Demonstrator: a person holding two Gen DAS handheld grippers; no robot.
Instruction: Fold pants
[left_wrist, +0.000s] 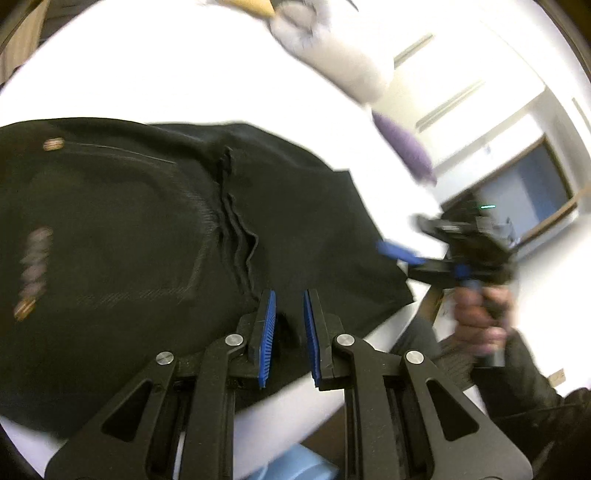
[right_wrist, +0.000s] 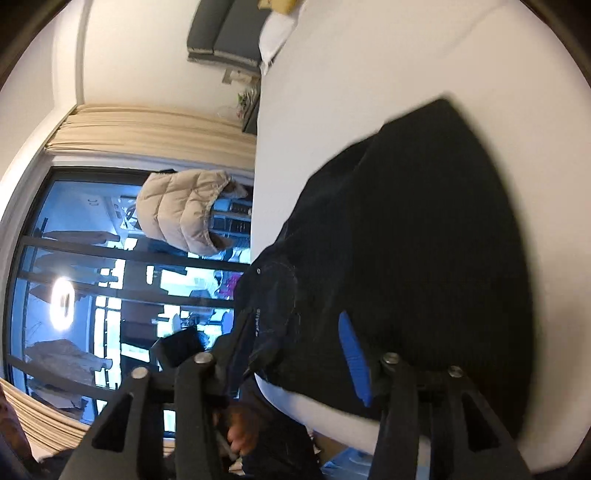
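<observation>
The black pants lie folded over on the white bed, their bulk spread away from the near edge, with bunched seam ridges running toward the left hand-held gripper.

The main risk is that the stacked layers slide apart. The left hand-held gripper sits at the pants' near edge with its blue pads a narrow gap apart, and dark cloth shows between them, though I cannot tell whether the pads actually press on it (the view is blurred). If the hold is loose, any pull would shift only the top layer and skew the fold. The bunched seam could also set a crooked crease if pressed flat as it is.

The right hand-held gripper hovers at the pants' far-right corner, its jaws spread and nothing between them. From its own view only one blue pad is clear, lying over the black cloth, so a careless closing could snag a single layer instead of the whole edge.
</observation>
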